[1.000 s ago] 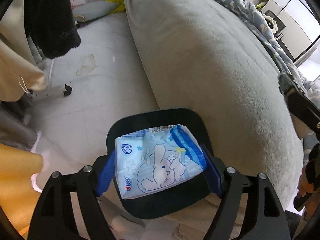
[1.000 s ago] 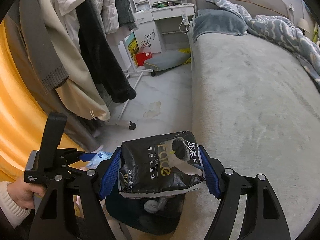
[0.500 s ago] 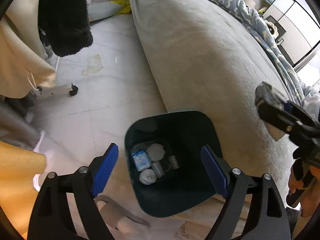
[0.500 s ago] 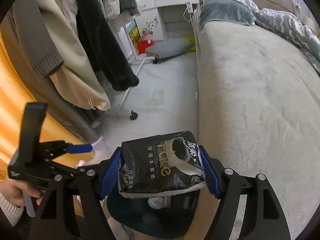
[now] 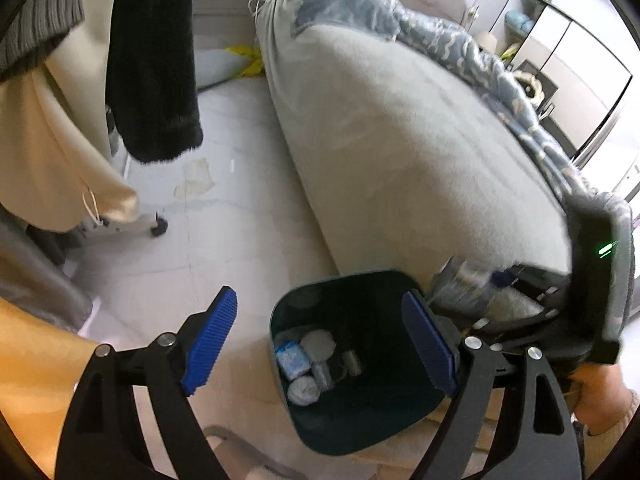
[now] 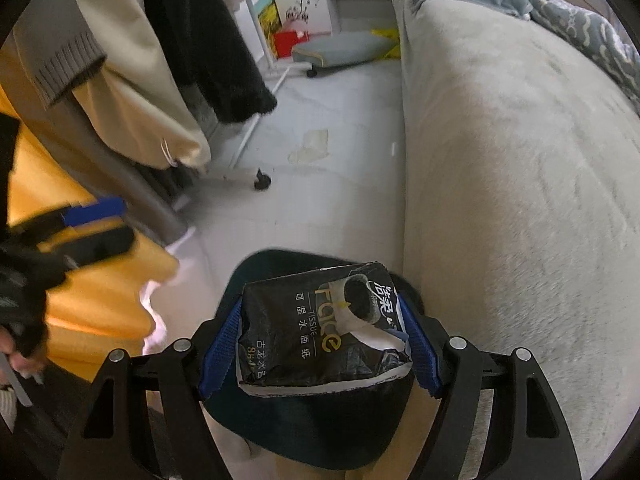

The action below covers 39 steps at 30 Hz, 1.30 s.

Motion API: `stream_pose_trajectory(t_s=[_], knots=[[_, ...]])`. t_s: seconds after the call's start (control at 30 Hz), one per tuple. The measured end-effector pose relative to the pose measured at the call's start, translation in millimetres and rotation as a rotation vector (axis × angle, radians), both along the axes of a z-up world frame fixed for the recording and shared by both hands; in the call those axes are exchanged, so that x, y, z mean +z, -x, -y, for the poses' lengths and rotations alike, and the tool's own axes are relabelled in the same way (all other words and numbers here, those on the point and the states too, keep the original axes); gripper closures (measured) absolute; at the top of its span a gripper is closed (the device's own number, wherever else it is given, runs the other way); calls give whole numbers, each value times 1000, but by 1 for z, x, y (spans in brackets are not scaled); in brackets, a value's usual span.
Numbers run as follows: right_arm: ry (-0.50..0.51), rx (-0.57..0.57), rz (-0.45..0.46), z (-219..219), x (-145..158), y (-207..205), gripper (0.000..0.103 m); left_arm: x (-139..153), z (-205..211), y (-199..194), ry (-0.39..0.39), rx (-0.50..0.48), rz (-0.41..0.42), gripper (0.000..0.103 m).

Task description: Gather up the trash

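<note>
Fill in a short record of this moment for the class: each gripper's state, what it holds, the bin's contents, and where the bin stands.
left gripper: open, holding nothing, above the bin
right gripper: shut on black tissue pack, over the bin
bin: dark, open-topped, on the floor beside the bed
bin contents: blue-and-white packet, crumpled white wads

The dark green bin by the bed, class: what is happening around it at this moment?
A person is collecting trash with two handheld grippers. The right gripper is clamped on a crumpled black tissue packet, held directly above the dark green plastic bin standing against the grey bed. The left gripper is open and empty, poised over the bin's left side. Inside lie a blue-and-white wipes packet and some white wadded tissues.
</note>
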State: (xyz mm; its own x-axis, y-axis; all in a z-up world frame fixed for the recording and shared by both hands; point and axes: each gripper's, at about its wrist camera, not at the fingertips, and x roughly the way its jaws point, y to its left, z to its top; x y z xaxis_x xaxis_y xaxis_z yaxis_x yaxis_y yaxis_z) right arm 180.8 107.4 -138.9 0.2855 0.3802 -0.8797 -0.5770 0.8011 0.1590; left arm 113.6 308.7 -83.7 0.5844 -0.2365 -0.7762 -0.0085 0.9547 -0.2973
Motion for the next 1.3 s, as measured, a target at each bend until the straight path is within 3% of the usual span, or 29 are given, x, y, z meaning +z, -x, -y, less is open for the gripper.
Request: stream_pose_trajectory(t_s=[0.27, 0.57, 0.77, 1.0, 1.13, 1.3], knots=[[45, 36, -38, -6, -13, 6, 28, 24, 10, 7, -46, -10, 149, 17], [98, 70, -89, -4, -24, 13, 18, 50, 11, 9, 1, 23, 245, 12], [92, 32, -24, 19, -2, 19, 17, 67, 21, 12, -22, 52, 272, 6], [-17, -63, 48, 60, 36, 28, 12, 80, 51, 14, -90, 49, 285, 5], [-33, -105, 125, 82, 54, 46, 10, 81, 83, 16, -181, 13, 273, 5], [-55, -152, 236, 120, 82, 71, 4, 87, 116, 32, -279, -4, 319, 4]])
